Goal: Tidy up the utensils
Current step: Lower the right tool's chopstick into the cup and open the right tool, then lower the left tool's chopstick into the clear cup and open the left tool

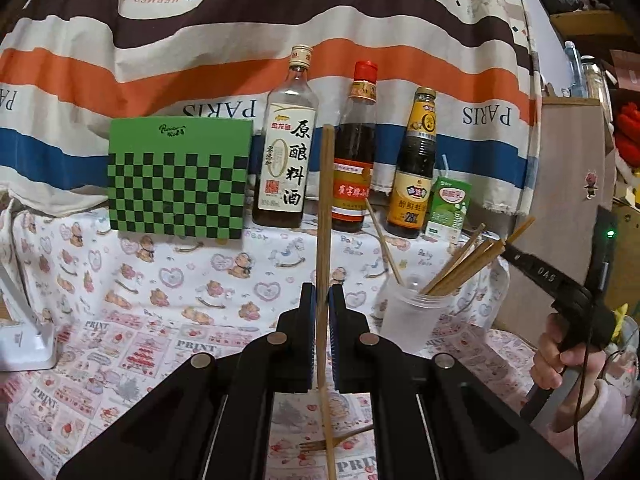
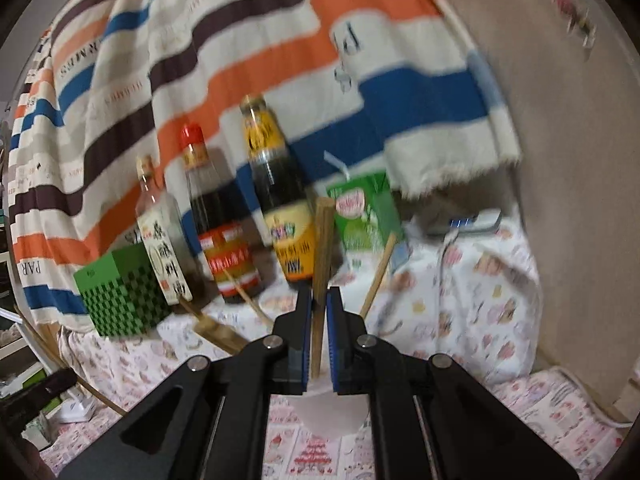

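Left tool (image 1: 319, 296): jaws nearly together, pinching one wooden chopstick (image 1: 325, 200) partway up its length. The stick stands close to upright, long axis vertical. Its blunt squared end rises well above the jaws; the lower part runs down between the tool's arms toward the table (image 1: 160, 280). Beneath the tool a small fork (image 1: 320, 445) lies flat on the cloth, tines pointing left, and the stick crosses in front of it.

Right tool (image 2: 319, 300): jaws likewise narrow, clamped on a second chopstick (image 2: 322, 248), also near vertical, thick end up. Directly below and just ahead of this tool sits the frosted plastic cup (image 2: 332, 408). The stick's lower end seems headed into the cup's mouth, though blur hides the tip. More sticks lean out of the cup to either side. In the left wrist view the same cup (image 1: 412, 312) stands to the right of the left tool, with a bundle of chopsticks (image 1: 464, 264) fanning up and right.

Handling, as a judgement: the sticks look light, rigid and smooth-sided, so they may pivot or slide in a two-pad grip. A hold near mid-length, as now, should limit swing. The cup looks light and could tip if a stick pushes its rim. The fork, lying flat, probably calls for a pinch across its handle.

Bottles and a green carton stand beyond both tools, well apart.
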The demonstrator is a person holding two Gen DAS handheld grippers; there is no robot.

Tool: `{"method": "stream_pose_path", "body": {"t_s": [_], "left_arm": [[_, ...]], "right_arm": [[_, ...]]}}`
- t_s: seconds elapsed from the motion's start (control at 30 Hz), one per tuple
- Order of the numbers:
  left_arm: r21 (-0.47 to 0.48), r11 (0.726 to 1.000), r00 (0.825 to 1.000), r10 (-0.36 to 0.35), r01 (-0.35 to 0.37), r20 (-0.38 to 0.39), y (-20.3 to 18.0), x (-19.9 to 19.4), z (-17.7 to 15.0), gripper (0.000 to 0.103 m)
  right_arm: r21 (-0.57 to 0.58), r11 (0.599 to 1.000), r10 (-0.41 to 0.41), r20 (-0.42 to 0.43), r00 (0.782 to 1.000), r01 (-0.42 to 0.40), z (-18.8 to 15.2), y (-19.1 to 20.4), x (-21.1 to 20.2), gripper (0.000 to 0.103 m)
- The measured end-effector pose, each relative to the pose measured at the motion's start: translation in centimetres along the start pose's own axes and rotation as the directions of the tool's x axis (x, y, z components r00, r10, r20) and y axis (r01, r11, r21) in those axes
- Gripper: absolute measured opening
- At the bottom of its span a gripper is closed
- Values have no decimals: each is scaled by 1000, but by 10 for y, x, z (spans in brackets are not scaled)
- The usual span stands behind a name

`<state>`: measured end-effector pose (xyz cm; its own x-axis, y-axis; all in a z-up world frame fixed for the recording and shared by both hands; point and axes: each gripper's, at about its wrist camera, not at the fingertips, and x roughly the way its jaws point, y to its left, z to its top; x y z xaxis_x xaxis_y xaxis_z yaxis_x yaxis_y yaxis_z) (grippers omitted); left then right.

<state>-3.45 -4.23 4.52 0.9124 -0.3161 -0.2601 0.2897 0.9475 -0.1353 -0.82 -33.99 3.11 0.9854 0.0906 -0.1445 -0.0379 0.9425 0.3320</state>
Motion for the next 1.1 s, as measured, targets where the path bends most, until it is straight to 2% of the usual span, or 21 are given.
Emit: {"method": "stream_pose_path", "body": {"t_s": [0.1, 0.23, 0.33, 0.37, 0.43, 0.5, 0.57, 0.6, 0.7, 0.8, 0.97, 1.1], "left_arm": [[-4, 1000, 1000, -21, 21, 18, -2, 1, 4, 5], [32, 999, 1000, 4, -4, 2, -19, 18, 24, 5], [27, 999, 999, -38, 37, 18, -33, 26, 48, 5], [29, 999, 998, -47, 45, 40, -39, 27, 57, 5], [32, 997, 994, -71, 69, 81, -50, 29, 70, 5], [34, 995, 988, -99, 96, 122, -60, 32, 80, 5], [50, 992, 982, -124, 118, 146, -72, 41, 87, 5], [51, 992, 982, -123, 117, 144, -75, 46, 90, 5], [19, 990, 983, -138, 136, 125, -82, 67, 94, 5], [11, 990, 983, -142, 142, 113, -86, 86, 89, 5], [-38, 986, 985, -162, 164, 51, -86, 112, 76, 5], [-16, 988, 988, -156, 156, 12, -90, 124, 63, 5]], "right_arm": [[44, 999, 31, -66, 997, -28, -7, -7, 14, 6], [90, 995, 58, -121, 991, -47, -12, -13, 24, 7], [100, 994, 61, -154, 986, -46, -15, -13, 26, 8], [100, 994, 64, -167, 984, -48, -16, -12, 27, 12], [92, 995, 58, -194, 979, -41, -19, -9, 28, 38], [50, 998, -11, -244, 970, 24, -23, -2, 31, 45], [47, 999, 24, -288, 957, -11, -27, 4, 35, 48], [34, 999, 36, -302, 953, -27, -30, 7, 37, 51], [-6, 1000, -1, -300, 954, -1, -35, 12, 39, 52], [51, 999, 17, -310, 951, -1, -38, 3, 40, 55], [50, 997, -44, -317, 948, 63, -41, -6, 42, 55], [64, 994, -67, -318, 946, 92, -39, -13, 44, 56]]}}
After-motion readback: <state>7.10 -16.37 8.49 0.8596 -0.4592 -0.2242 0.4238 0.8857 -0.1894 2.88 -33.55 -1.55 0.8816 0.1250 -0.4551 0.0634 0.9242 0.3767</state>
